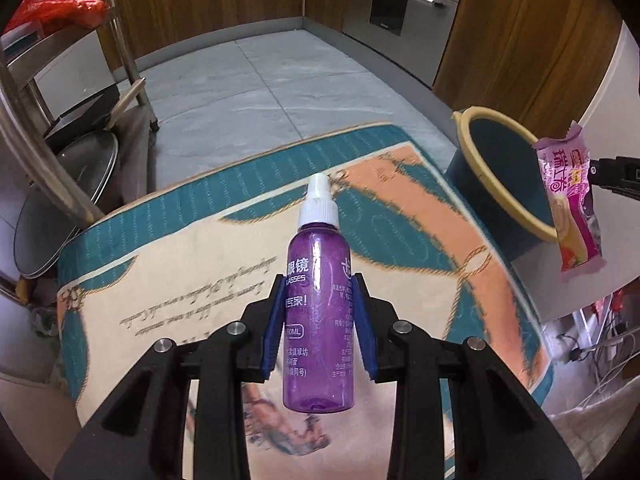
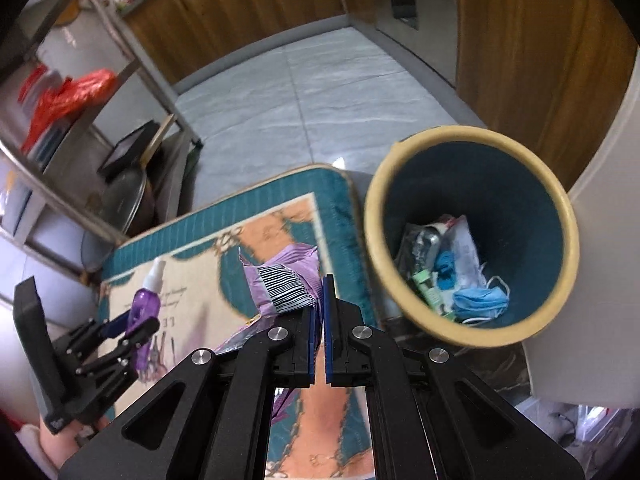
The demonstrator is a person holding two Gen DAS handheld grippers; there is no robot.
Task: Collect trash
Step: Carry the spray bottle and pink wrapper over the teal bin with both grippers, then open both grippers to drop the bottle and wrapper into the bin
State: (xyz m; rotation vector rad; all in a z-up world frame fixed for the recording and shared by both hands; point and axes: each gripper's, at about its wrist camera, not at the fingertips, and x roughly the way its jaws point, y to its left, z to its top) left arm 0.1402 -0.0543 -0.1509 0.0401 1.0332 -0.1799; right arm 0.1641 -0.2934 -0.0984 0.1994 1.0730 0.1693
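Observation:
My left gripper is shut on a purple spray bottle with a white cap, held above the patterned rug. In the right wrist view the same bottle and left gripper show at lower left. My right gripper is shut on a crumpled purple snack wrapper with a barcode, just left of the blue bin with a cream rim. The bin holds a blue face mask and other scraps. In the left wrist view the wrapper hangs beside the bin.
A metal rack with red bags and pan lids stands left of the rug. Wooden cabinets and a steel oven door line the far side across grey floor tiles. Cables lie at right.

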